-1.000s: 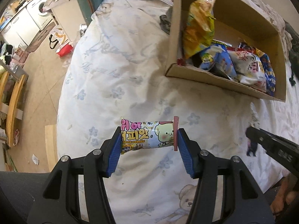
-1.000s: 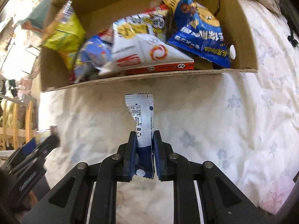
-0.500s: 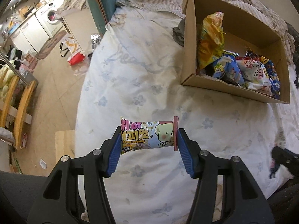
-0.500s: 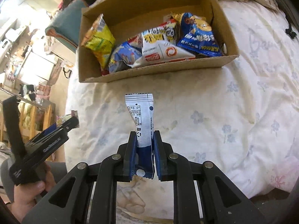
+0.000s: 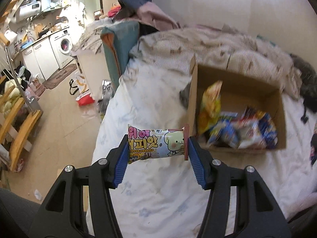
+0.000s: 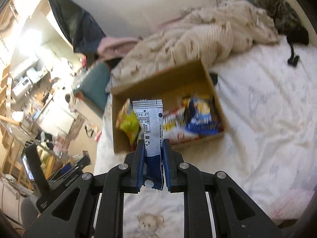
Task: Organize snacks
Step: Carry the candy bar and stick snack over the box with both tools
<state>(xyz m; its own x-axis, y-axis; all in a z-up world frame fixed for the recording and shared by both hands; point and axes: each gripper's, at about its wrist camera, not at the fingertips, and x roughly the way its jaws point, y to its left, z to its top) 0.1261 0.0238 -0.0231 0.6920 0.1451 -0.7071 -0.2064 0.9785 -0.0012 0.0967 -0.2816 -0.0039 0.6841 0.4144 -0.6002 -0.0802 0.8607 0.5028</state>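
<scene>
1. Between the left gripper's [image 5: 156,148] blue pads, a pink-and-pale-blue cookie packet [image 5: 157,143] sat crosswise, clamped end to end, jaws closed onto it. It was held in the air above the bed [image 5: 158,198], just off the near left corner of the cardboard box [image 5: 193,103].
2. Right gripper [image 6: 152,152] pinched a white-and-navy wrapper [image 6: 150,127] by its lower end, jaws nearly shut on it. Wrapper stood upright with printed text facing the camera; its top edge overlapped the box [image 6: 158,83] in the right wrist view.
3. Box lay open-topped on the bed, toward the head end, below a striped beige blanket [image 5: 208,47]. Inside: a yellow bag [image 5: 211,107] standing against the left wall, and several blue, white and red snack bags [image 5: 247,132] piled along the near wall. Contents were motion-blurred in both views, so exact labels could not be read.
4. Bed sheet was white with pale blue flowers; a teddy-bear print [image 6: 150,222] showed near the foot edge in the right wrist view.
5. Left gripper was also visible low at the left of the right wrist view [image 6: 79,162], off the bed's left edge; its jaw state could not be told from that view.
6. Beyond the bed's left edge: wooden floor [image 5: 65,123], a red-and-white bag [image 5: 84,99] on it, and a washing machine [image 5: 64,45] under a kitchen counter further back.
7. Dark garment [image 6: 285,15] lay at the bed's far right corner.
</scene>
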